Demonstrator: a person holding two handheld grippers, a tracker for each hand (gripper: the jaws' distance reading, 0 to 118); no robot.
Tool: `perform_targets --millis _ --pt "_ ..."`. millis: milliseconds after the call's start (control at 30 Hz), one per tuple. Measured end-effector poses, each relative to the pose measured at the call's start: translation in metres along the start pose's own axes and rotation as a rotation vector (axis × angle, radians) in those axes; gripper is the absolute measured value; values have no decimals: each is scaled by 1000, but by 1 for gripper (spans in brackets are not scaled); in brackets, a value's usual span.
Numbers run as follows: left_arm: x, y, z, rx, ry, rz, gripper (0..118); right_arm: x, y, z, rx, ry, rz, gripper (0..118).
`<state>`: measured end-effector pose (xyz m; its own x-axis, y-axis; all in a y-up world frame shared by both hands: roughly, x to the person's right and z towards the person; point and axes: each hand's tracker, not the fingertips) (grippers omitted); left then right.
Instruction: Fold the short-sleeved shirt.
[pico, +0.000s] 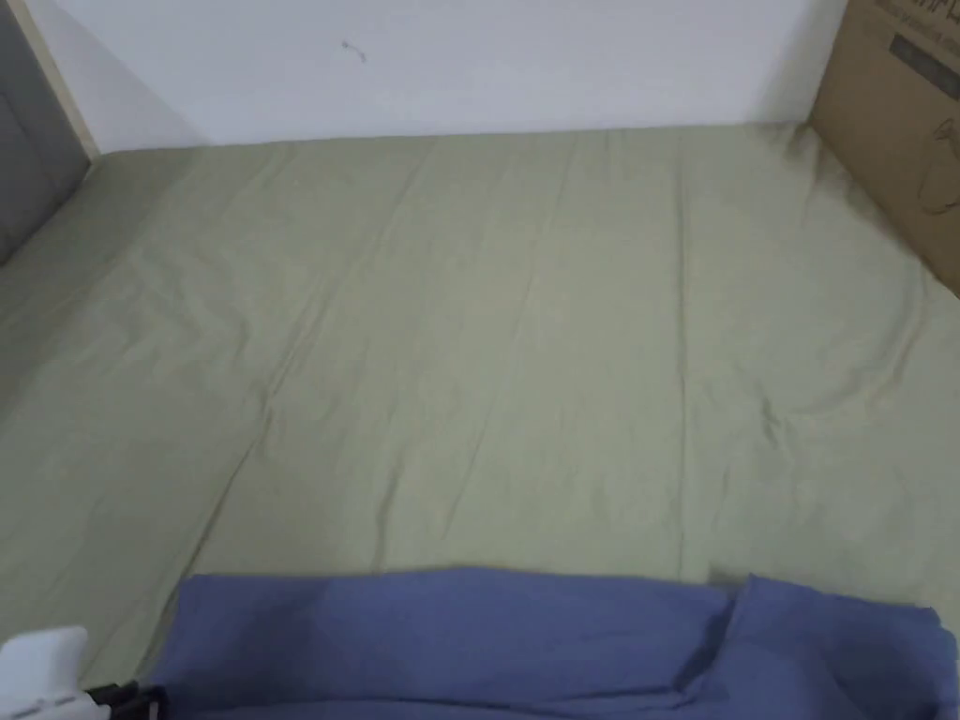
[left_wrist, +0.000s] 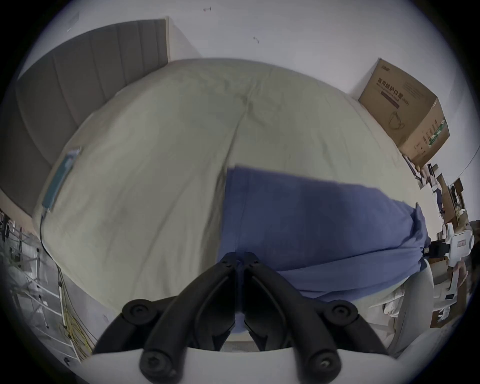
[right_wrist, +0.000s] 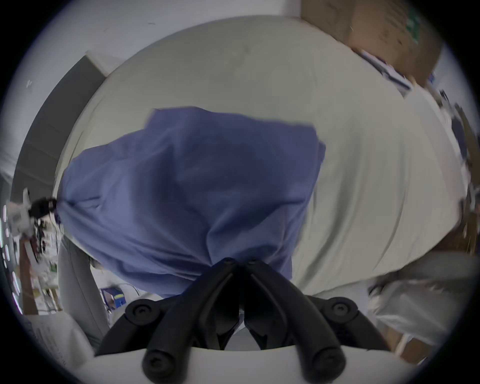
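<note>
Pinching the blue shirt (right_wrist: 187, 187) in both tongs, left (left_wrist: 240, 259) and right (right_wrist: 240, 262), I stretch its edge along the bed's (pico: 525, 356) near side.

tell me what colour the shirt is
The shirt is plain blue, with no pattern; it shows best in the right gripper view.

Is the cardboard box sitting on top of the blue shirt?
No, the cardboard box stands at the bed's far corner, well apart from the blue shirt near the front edge.
</note>
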<state>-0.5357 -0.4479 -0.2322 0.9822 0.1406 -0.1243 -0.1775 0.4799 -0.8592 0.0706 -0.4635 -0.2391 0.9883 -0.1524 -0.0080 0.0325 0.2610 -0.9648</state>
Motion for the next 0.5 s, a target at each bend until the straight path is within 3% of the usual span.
perform_targets --millis 67,133,167,200,233,267,367,467,500 --pt "-4 -9 -3 -3 -14 43 3 7 2 10 82 41 -64 3" --pt "-14 -11 -6 26 -14 70 19 10 8 14 101 60 -111 48" --pt "-16 -9 -5 28 -26 84 38 9 10 21 96 48 -99 80" --pt "-18 -5 -3 31 -29 95 79 7 12 24 95 40 -90 103" --pt "-18 -2 -1 32 -30 109 105 3 12 31 114 5 -66 101" --pt "-17 1 4 25 -10 110 115 -2 11 43 166 -8 -40 95" --pt "-25 2 29 128 -65 132 115 -21 11 73 239 31 -15 92" --pt "-28 3 48 107 -113 142 114 -50 9 93 324 64 52 88" --pt "-30 2 52 111 -116 152 107 -61 9 96 358 76 74 71"
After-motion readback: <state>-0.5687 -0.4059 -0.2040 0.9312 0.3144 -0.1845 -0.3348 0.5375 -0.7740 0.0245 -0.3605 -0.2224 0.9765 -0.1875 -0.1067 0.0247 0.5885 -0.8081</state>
